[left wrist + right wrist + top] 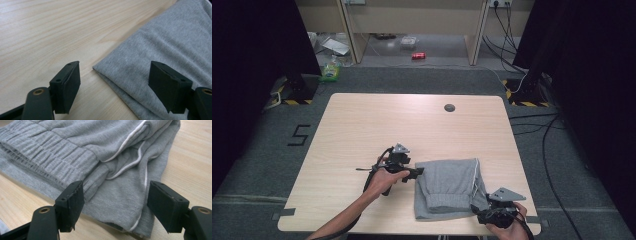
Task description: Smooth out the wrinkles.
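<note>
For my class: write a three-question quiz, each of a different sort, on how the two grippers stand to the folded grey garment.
1. True or false: the left gripper is shut on the grey garment.
2. The right gripper faces which part? A the ribbed waistband end with a white cord; B a sleeve; C a hood.
3. Fill in: the garment lies on the wooden ___.

Key: 1 false, its jaws stand open at a corner; 2 A; 3 table.
</note>
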{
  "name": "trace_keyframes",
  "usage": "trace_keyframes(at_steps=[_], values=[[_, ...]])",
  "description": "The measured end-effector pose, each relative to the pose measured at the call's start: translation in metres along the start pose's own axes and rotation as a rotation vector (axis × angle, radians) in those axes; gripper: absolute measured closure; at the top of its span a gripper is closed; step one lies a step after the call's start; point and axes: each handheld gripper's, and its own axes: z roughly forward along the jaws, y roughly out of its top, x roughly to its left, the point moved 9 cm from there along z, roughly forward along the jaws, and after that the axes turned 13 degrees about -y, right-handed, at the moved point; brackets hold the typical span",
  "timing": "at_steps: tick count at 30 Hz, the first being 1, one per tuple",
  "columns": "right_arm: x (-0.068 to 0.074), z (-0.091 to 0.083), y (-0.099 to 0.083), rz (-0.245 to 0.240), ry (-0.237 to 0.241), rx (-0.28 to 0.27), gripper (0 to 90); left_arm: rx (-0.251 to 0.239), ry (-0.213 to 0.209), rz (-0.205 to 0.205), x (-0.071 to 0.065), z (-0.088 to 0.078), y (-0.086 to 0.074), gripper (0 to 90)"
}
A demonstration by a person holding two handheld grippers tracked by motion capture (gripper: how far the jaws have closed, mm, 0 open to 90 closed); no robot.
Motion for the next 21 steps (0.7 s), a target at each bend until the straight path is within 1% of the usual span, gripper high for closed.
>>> trace_keyframes(at_steps=[4,9,11,13,15,18,21], values=[[0.001,0.002,-0.002,-0.007,0.001,0.010,29.9,0.009,0.004,-0.003,0.001,0.004,-0.002,25.2],[0.001,0.005,-0.005,-0.012,0.005,0.025,31.5,0.035,-0.003,-0.001,0.001,0.011,-0.007,26.2],[0.001,0.006,-0.005,-0.010,0.011,0.026,31.6,0.033,0.002,0.000,0.001,0.012,-0.006,26.3],[0.001,0.006,-0.005,0.001,0.019,0.027,32.5,0.031,0.000,0.004,0.000,0.014,-0.005,28.4],[0.001,0.006,-0.005,-0.003,0.022,0.026,35.1,0.027,-0.012,0.013,-0.003,0.016,-0.004,35.5],[0.004,0.007,-0.006,-0.019,0.030,0.031,39.9,0.038,-0.011,0.048,-0.006,0.018,-0.006,43.7],[0.005,0.007,-0.005,-0.023,0.042,0.028,45.8,0.029,-0.004,0.069,-0.006,0.017,-0.007,59.5]])
